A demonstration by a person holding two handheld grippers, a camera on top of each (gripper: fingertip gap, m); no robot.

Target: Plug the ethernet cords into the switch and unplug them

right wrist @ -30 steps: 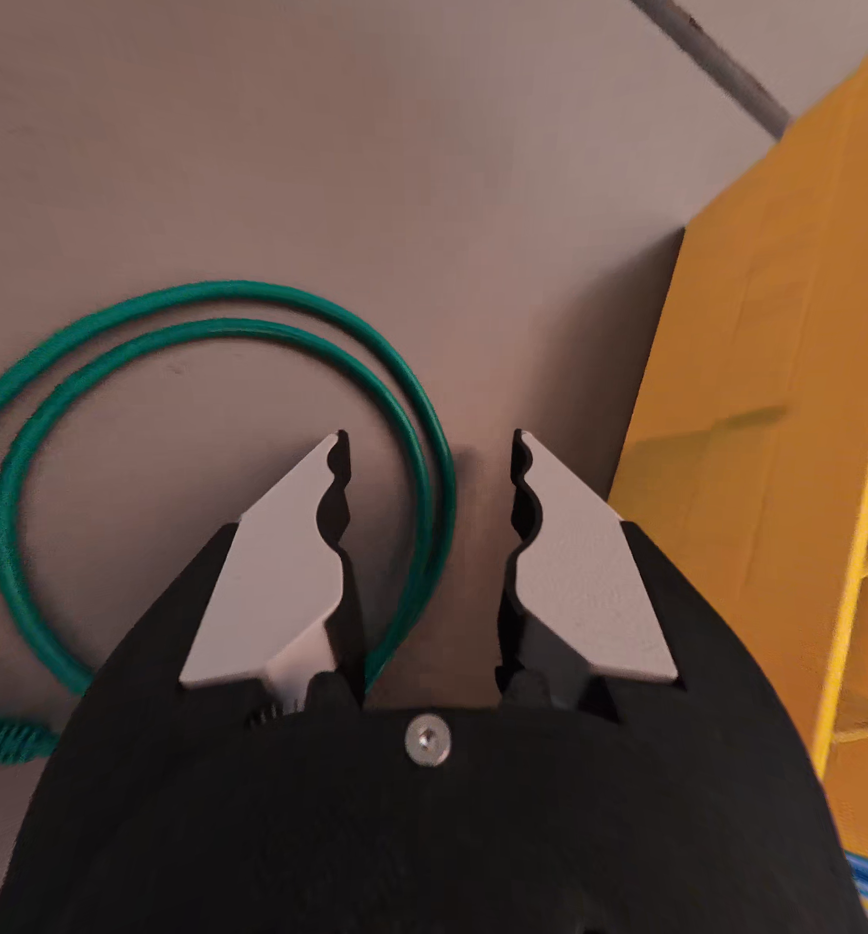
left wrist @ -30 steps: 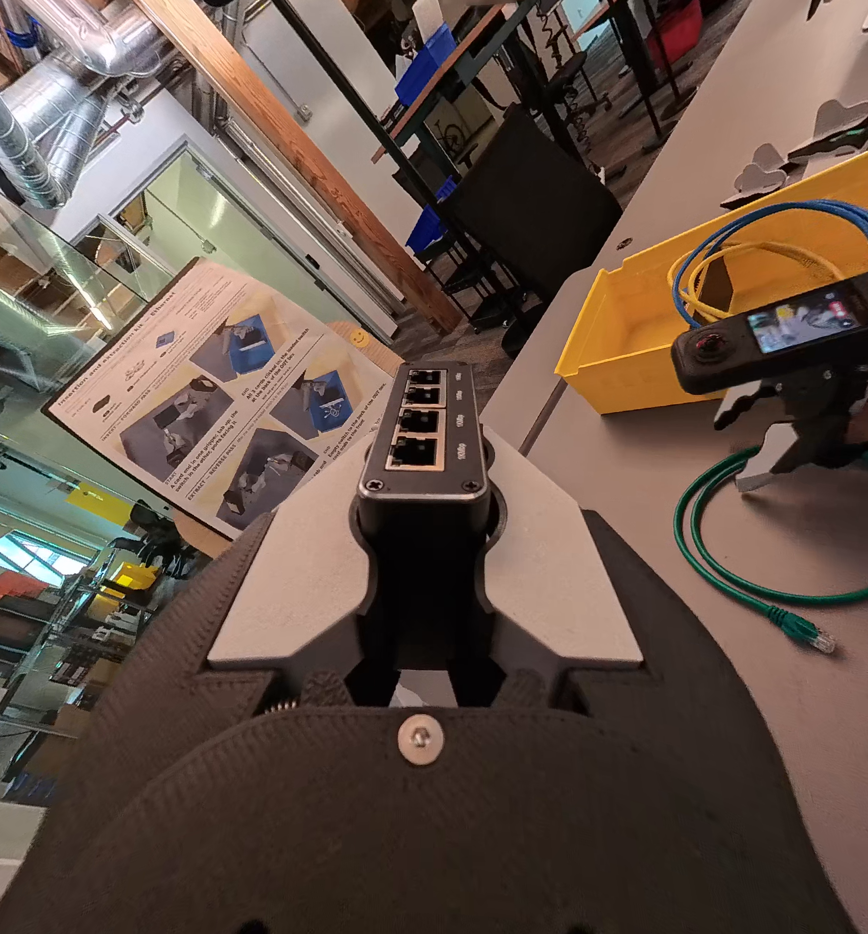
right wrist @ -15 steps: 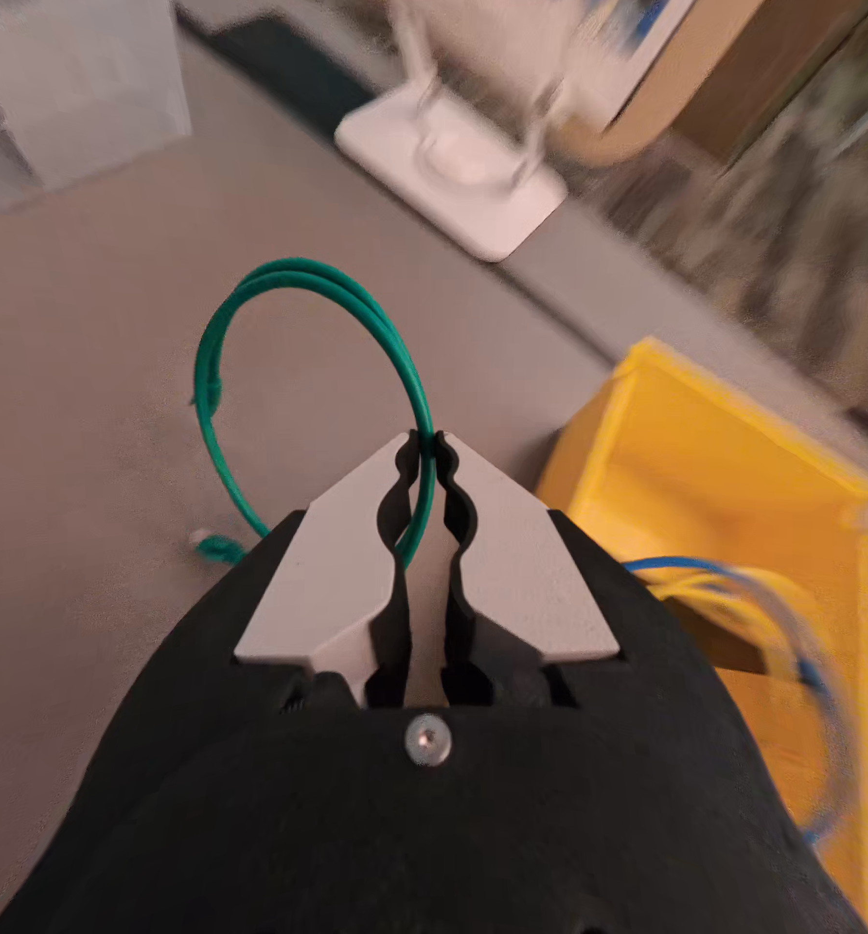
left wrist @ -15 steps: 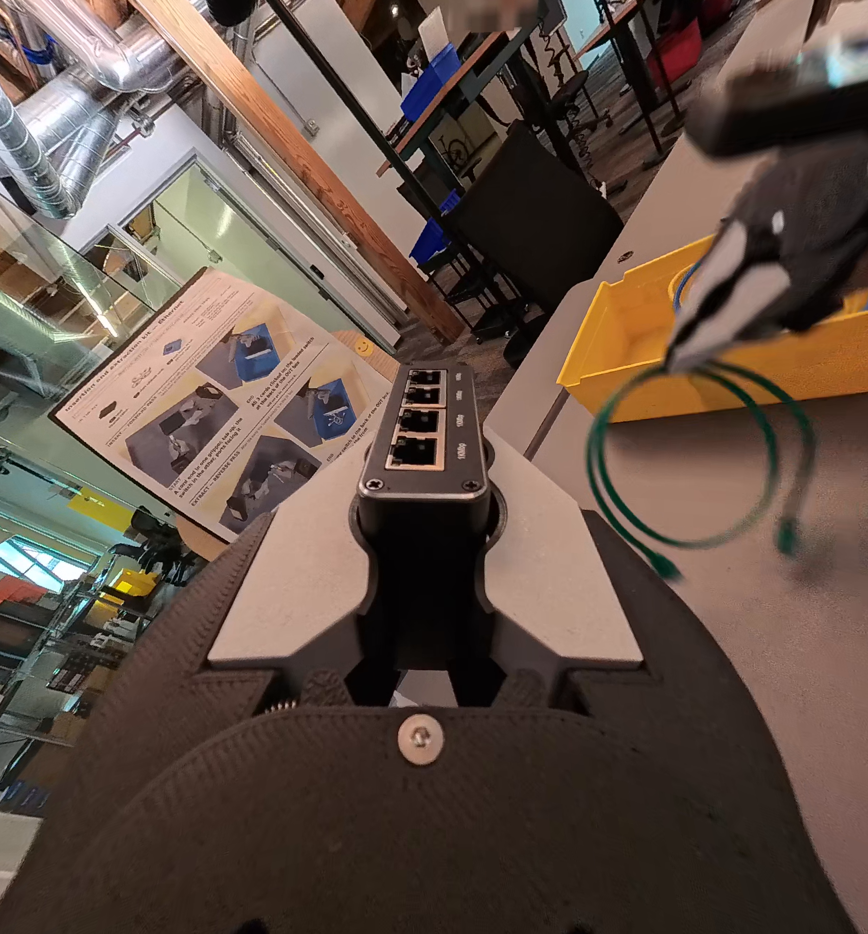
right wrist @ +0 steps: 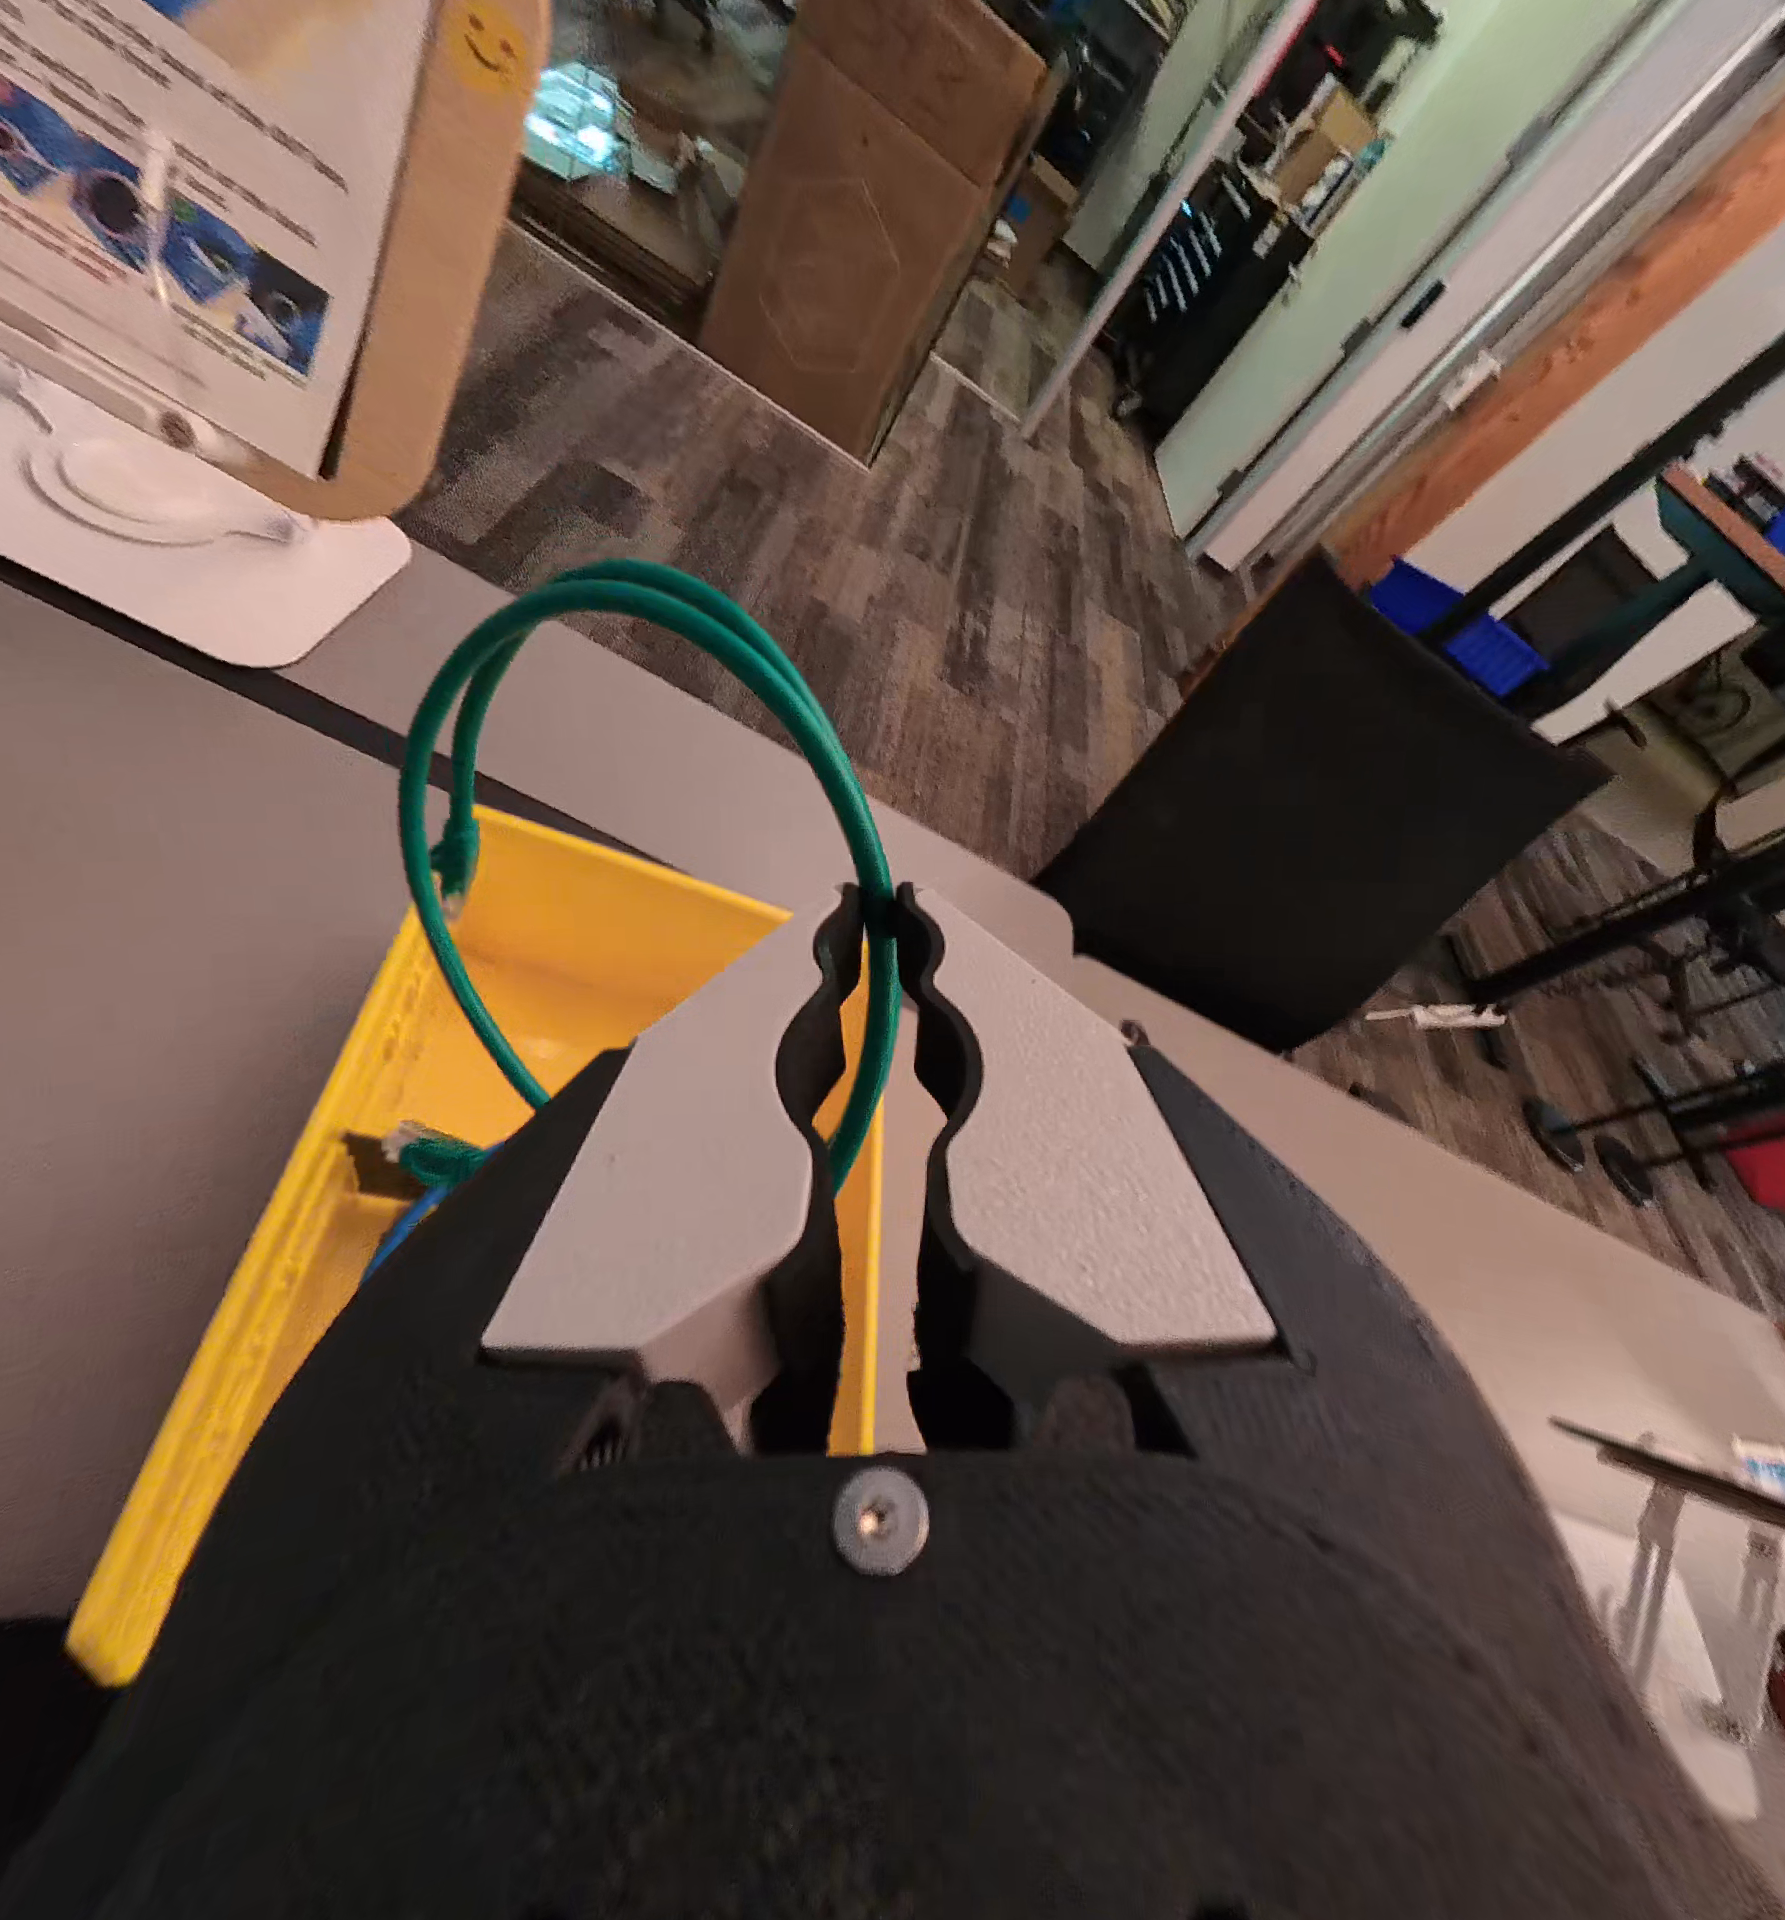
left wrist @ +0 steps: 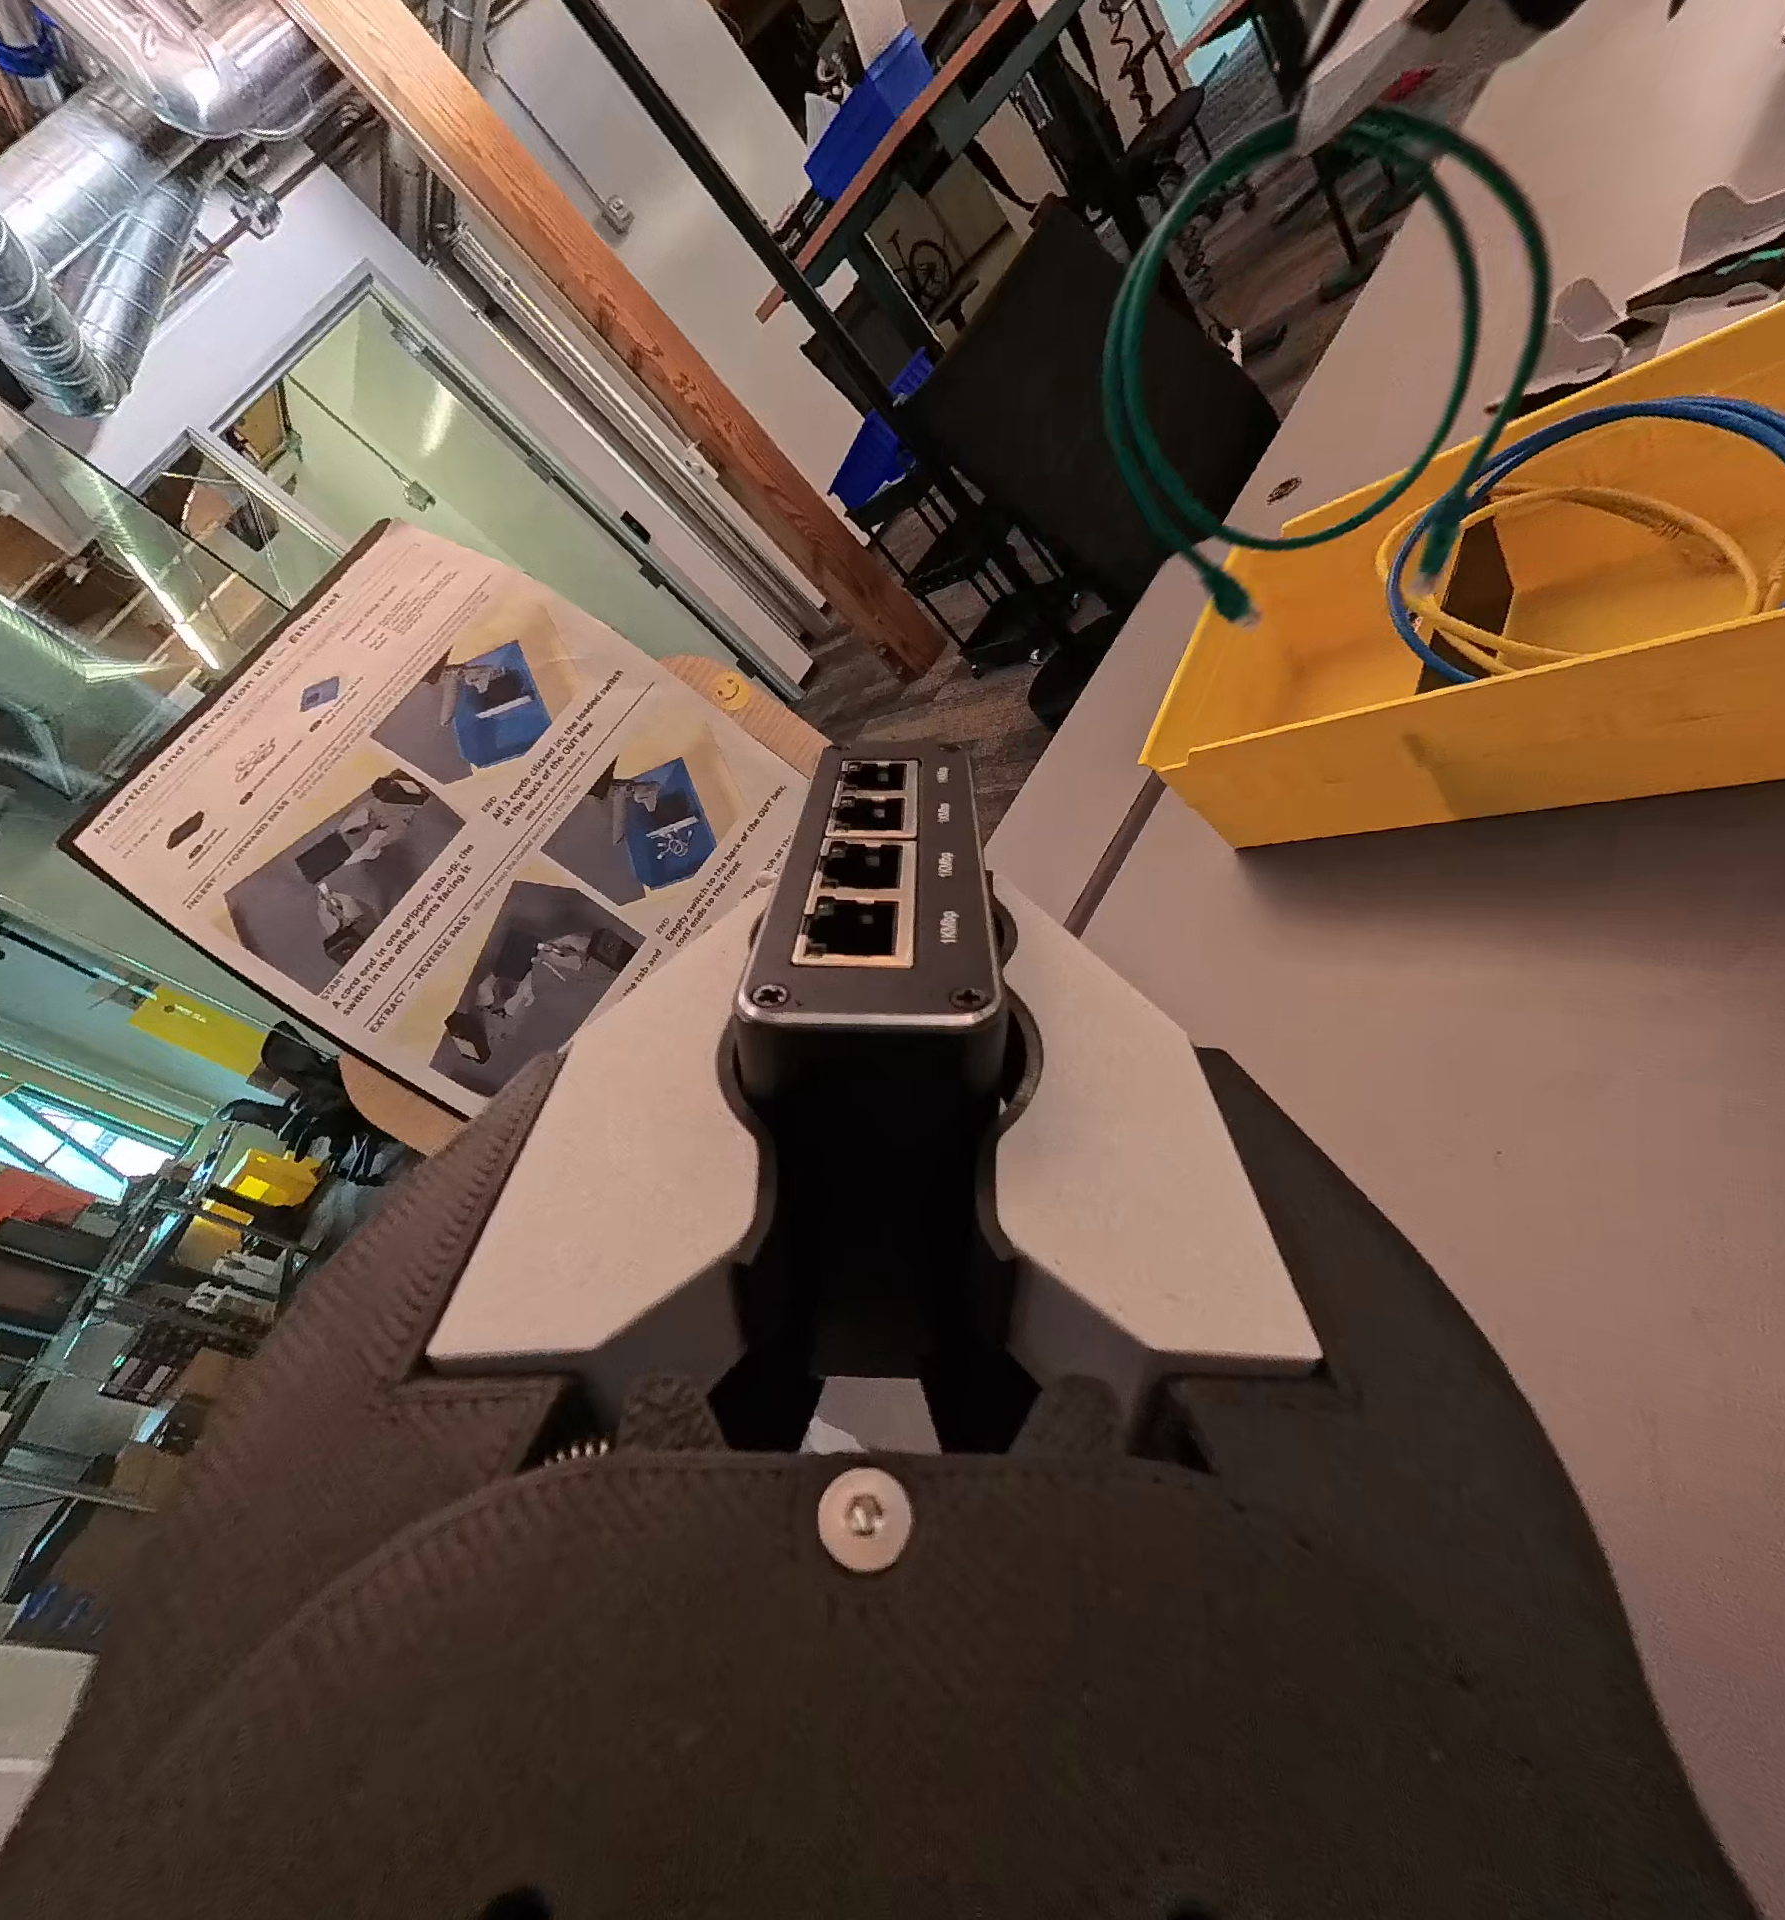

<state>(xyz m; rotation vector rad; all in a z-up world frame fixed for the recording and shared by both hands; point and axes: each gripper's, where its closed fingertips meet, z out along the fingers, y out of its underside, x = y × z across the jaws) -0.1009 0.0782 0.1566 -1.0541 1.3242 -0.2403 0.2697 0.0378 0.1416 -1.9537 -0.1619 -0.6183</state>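
Observation:
My left gripper [left wrist: 872, 997] is shut on a black ethernet switch [left wrist: 867, 914], held with its empty ports facing up. My right gripper [right wrist: 875, 896] is shut on a coiled green ethernet cord [right wrist: 639, 623] and holds it in the air above the yellow bin [right wrist: 576, 935]. In the left wrist view the green cord [left wrist: 1137, 343] hangs from the right gripper at the top right, with both plug ends dangling over the yellow bin [left wrist: 1490, 758]. A blue cord [left wrist: 1677, 436] and a yellow cord [left wrist: 1553, 520] lie coiled in the bin.
A grey table [left wrist: 1490, 1143] carries the bin. An instruction sheet on a stand [left wrist: 400, 790] sits at the table's far edge; it also shows in the right wrist view [right wrist: 140, 239]. Grey gripper-shaped parts [left wrist: 1719, 249] lie behind the bin. A black chair [right wrist: 1314, 821] stands beyond the table. My right fingertips sit around 40 cm from my left ones.
My right gripper shut on the green cord, lifted it off the table and carried it up over the yellow bin. My left gripper kept holding the switch still.

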